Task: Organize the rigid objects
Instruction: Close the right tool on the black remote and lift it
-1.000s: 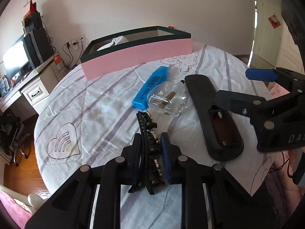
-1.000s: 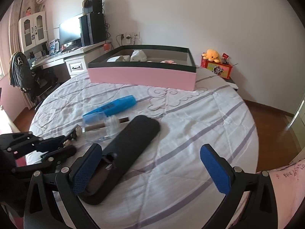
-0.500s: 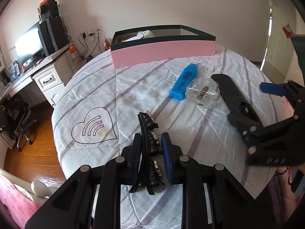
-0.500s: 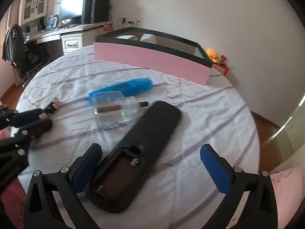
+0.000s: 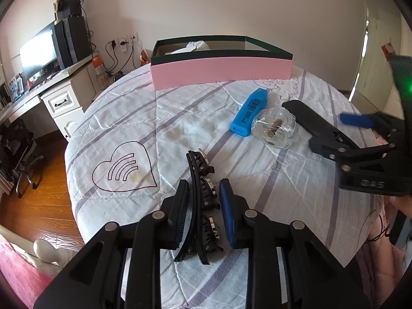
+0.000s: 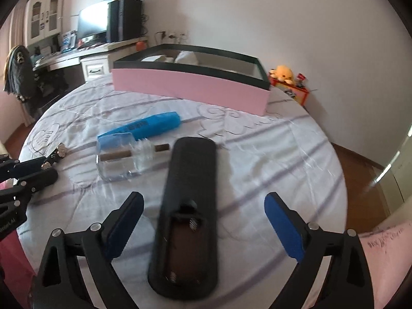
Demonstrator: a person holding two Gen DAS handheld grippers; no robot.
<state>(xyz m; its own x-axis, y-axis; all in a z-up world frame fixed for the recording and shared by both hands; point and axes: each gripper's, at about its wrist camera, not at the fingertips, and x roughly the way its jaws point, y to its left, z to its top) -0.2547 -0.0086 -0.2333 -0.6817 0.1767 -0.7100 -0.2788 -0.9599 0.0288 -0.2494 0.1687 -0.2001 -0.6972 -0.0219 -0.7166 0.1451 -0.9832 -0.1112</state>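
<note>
Since a second ago the right gripper (image 6: 203,224) has swung to straddle the remote (image 6: 189,206), which now lies lengthwise between its wide-open pads, battery bay up and untouched. The left gripper (image 5: 203,215) stays low over the bedspread (image 5: 123,118), clamped on the black hair clip (image 5: 199,198). Beyond the clip, a glass bottle (image 5: 274,130) lies just beside a blue highlighter (image 5: 249,116), with the remote on its other side. The pink box (image 5: 221,70) sits at the far edge, well apart.
</note>
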